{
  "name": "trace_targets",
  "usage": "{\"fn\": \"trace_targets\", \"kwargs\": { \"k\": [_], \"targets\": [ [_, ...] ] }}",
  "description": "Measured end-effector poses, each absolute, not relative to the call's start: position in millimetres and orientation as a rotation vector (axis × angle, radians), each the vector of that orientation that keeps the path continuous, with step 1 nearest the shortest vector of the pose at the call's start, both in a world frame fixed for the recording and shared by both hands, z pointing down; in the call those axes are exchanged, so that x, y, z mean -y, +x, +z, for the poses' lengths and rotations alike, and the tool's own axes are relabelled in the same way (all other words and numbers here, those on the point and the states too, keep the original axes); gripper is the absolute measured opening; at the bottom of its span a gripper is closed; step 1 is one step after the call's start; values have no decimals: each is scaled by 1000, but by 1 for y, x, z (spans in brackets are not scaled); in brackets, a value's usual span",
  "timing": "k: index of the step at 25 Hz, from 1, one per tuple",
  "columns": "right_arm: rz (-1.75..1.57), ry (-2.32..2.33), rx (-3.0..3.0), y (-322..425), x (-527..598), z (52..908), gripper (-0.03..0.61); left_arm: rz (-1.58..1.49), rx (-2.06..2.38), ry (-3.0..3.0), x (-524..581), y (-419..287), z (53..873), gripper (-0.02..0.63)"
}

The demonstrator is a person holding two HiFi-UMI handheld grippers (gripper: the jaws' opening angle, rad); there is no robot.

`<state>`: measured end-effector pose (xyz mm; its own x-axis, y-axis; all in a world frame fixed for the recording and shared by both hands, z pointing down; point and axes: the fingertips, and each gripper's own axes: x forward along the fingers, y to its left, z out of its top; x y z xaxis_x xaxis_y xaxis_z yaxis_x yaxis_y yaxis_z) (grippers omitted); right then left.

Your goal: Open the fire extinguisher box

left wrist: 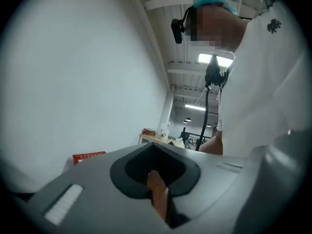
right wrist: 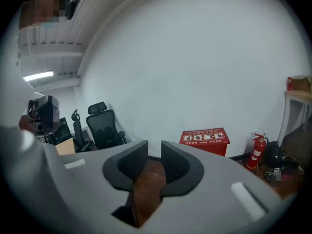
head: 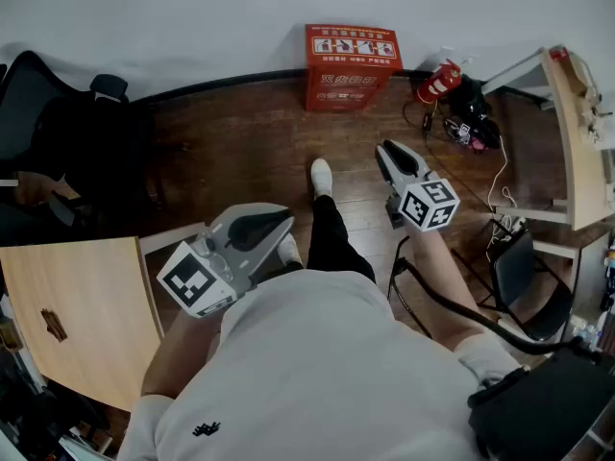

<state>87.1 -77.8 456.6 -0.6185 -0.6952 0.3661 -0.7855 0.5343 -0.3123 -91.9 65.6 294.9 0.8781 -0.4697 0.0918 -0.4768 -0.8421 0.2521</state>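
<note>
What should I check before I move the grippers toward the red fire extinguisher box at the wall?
1. Fire extinguisher box stands at the wall, lid down: ok.
2. Floor up to the box shows no obstacle: ok.
3. Right gripper jaws slightly apart, nothing between them: ok.
4. Left gripper jaws together, empty: not ok for grasping.
5. Both grippers near enough to the box: not ok, both are far from it.
6. Latch or handle on the lid: cannot tell.
</note>
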Motion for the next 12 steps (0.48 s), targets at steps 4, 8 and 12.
{"fn": "trace_targets", "kwargs": {
  "k": [4, 8, 12],
  "targets": [
    [820, 1322, 2535, 102, 150, 512, 95, 85, 768, 2726, -19, -97, 308, 0],
    [1021, 1402, 2520, 110, 227, 566, 95, 93, 771, 2671, 43, -85, 311, 0],
    [1328, 1527, 2494, 113, 289, 621, 128, 121, 731, 2639, 111, -65, 313, 0]
  ]
}}
